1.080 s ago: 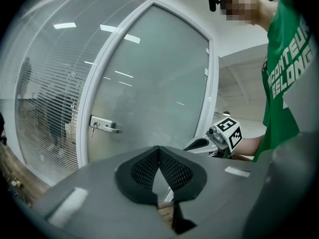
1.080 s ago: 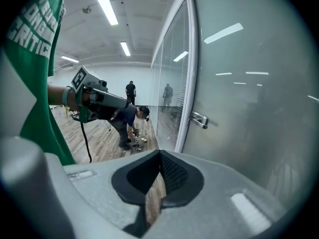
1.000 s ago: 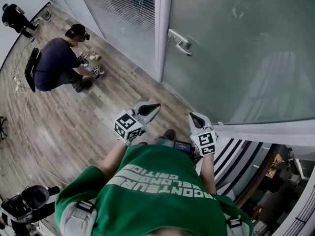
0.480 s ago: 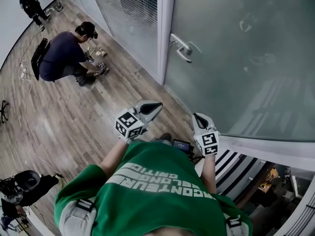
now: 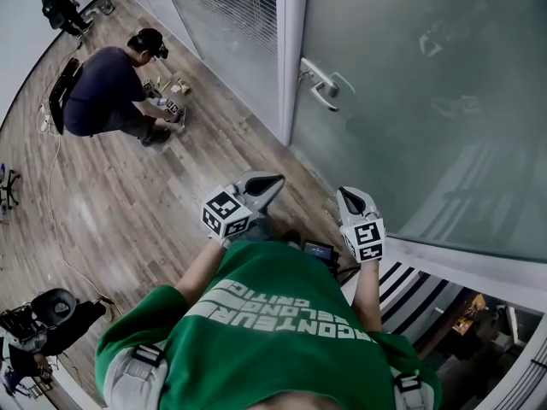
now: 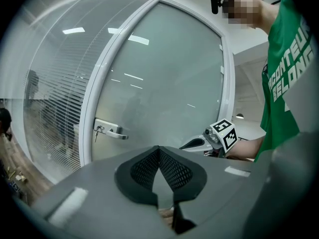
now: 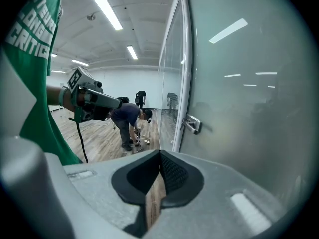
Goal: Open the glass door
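Closest to the head camera is the wearer's green T-shirt (image 5: 273, 323) with white lettering, both forearms reaching out from it. The left gripper (image 5: 269, 180) is held out over the wooden floor (image 5: 128, 203). In its own view the two dark ribbed pads are pressed together at the tip with nothing between them (image 6: 158, 151). The right gripper (image 5: 344, 193) is level with it, a little to the side. Its jaws are closed on each other as well and hold nothing (image 7: 160, 156). Each gripper carries its black-and-white marker cube near the wrist, and the two grippers do not touch.

Ahead of both stands the frosted glass door (image 5: 410, 101), which fills the upper right of the head view. Its silver lever handle (image 5: 320, 82) sits near the door's left edge, just beside the white frame post (image 5: 291, 49), and shows in the left gripper view (image 6: 112, 131) and the right gripper view (image 7: 193, 124). Both grippers are well apart from the handle and from the glass.

Left of the post runs a glass partition with slatted blinds (image 5: 226, 24). Farther off along it, a person in a dark shirt (image 5: 102, 92) crouches over small items on the floor, and another person in black (image 5: 61, 2) is at the far wall
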`<action>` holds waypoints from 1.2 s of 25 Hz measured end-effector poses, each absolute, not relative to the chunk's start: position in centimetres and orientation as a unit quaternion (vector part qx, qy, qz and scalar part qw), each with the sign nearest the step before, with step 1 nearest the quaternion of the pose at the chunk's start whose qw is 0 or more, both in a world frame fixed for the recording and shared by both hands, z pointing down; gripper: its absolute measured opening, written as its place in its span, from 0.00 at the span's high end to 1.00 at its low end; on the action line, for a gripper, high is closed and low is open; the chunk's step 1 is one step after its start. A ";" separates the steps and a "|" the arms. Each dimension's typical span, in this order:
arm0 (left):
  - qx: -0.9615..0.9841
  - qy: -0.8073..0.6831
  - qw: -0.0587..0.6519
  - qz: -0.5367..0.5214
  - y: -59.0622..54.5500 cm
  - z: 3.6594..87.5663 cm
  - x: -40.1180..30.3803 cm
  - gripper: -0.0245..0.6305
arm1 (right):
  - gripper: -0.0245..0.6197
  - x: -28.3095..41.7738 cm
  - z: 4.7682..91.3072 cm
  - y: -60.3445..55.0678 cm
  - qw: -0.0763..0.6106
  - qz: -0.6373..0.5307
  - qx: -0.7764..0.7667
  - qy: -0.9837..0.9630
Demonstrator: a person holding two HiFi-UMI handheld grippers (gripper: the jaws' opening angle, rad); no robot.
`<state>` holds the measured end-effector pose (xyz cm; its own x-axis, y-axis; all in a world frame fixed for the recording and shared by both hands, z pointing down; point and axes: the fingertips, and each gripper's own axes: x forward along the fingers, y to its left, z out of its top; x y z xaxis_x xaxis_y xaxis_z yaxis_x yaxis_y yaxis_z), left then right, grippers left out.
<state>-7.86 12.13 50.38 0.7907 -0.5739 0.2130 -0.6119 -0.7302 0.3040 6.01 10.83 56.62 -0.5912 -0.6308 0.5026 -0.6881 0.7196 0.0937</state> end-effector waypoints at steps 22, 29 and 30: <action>0.933 -0.305 0.187 0.035 1.9 51.6 -15.5 0.95 | 0.97 0.2 55.1 1.7 0.285 0.042 0.385 -0.877; 0.933 -0.304 0.190 0.025 0.1 51.4 -18.4 0.95 | 0.97 -2.3 54.7 -0.4 0.302 0.035 0.383 -0.872; 0.933 -0.303 0.191 0.024 -0.1 51.4 -18.7 0.95 | 0.97 -2.4 54.7 -0.8 0.305 0.033 0.384 -0.871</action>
<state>-18.65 -0.08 51.45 0.8147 -0.5574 0.1599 -0.5754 -0.7431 0.3415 -2.36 -0.80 54.67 -0.5184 -0.6491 0.5567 -0.6891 0.7026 0.1775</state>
